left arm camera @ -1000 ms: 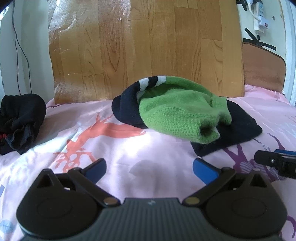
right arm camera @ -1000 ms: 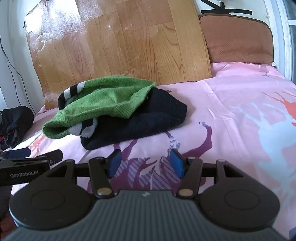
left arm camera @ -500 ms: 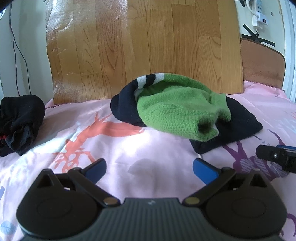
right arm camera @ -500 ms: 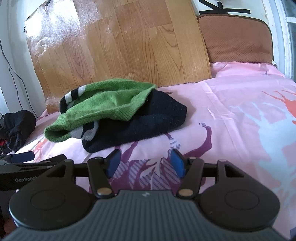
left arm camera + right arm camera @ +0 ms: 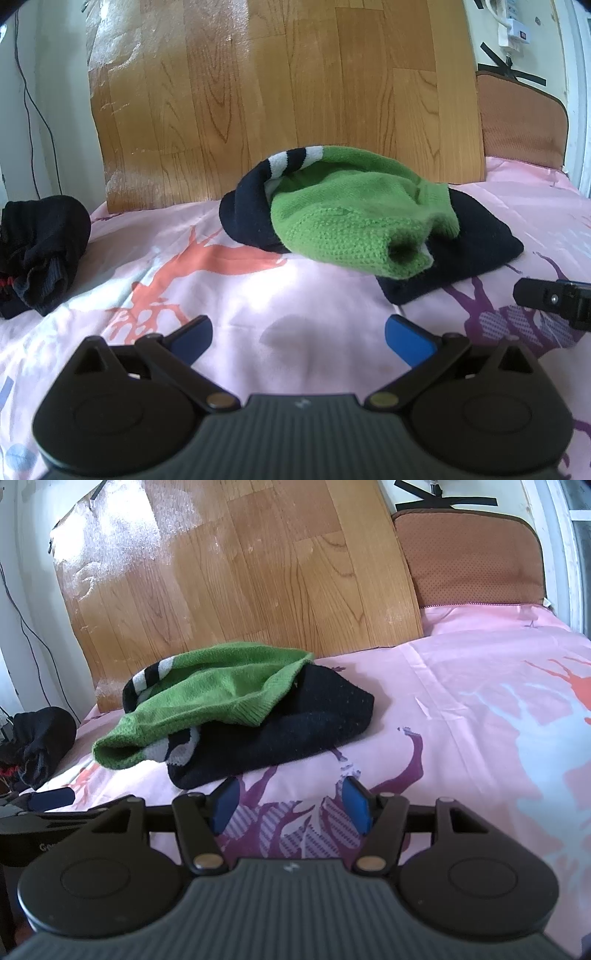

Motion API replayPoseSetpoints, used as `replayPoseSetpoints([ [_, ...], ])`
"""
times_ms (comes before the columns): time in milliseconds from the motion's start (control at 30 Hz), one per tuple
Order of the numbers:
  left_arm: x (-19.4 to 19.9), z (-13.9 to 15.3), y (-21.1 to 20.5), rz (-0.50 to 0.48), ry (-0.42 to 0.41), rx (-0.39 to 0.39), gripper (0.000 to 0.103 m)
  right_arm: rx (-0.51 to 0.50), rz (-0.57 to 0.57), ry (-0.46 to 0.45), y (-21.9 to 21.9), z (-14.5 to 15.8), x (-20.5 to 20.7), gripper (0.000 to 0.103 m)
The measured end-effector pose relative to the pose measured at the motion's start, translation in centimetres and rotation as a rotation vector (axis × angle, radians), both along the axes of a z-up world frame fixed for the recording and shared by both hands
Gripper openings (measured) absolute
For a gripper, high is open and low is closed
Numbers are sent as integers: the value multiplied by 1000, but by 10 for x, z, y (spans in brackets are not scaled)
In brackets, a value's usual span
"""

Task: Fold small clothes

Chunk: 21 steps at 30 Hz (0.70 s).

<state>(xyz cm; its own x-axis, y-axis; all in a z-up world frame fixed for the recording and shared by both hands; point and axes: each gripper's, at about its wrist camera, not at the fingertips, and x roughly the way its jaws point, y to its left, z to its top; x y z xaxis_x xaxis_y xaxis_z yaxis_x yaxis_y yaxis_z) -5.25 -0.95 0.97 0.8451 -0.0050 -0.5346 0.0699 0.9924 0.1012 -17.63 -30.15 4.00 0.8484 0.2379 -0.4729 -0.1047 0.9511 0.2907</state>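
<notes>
A small knitted garment, green over navy with black-and-white stripes, lies crumpled in a heap on the pink bed sheet. My left gripper hovers open over bare sheet, short of the heap, nothing between its blue pads. My right gripper is open too, just in front of the heap's navy edge, its pads apart over the purple print. The tip of the right gripper shows at the right edge of the left wrist view.
A bundle of black clothing sits at the left edge of the bed. A wood-grain board leans against the wall behind the heap, with a brown cushion to its right. Cables hang down the left wall.
Both views have shifted only slightly; the heap sits a touch lower and left in the left wrist view. Neither gripper has taken hold of anything.
</notes>
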Motion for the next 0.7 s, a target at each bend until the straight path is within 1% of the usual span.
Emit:
replayPoseSetpoints([
  [400,-1,0,-4,-14,-1,34,103,49,-6,-28,-8,2,-4,65],
  [467,-5,1,-6,-16,-22,52,103,62,-9,-35,-10,2,-5,66],
  [567,-15,7,-9,-39,-78,90,103,85,-14,-42,-13,2,-6,66],
  [633,-22,16,-12,-64,-113,118,103,101,-18,-44,-16,2,-6,66],
  [700,-27,29,-16,-104,-133,121,103,120,-25,-47,-18,2,-7,67],
])
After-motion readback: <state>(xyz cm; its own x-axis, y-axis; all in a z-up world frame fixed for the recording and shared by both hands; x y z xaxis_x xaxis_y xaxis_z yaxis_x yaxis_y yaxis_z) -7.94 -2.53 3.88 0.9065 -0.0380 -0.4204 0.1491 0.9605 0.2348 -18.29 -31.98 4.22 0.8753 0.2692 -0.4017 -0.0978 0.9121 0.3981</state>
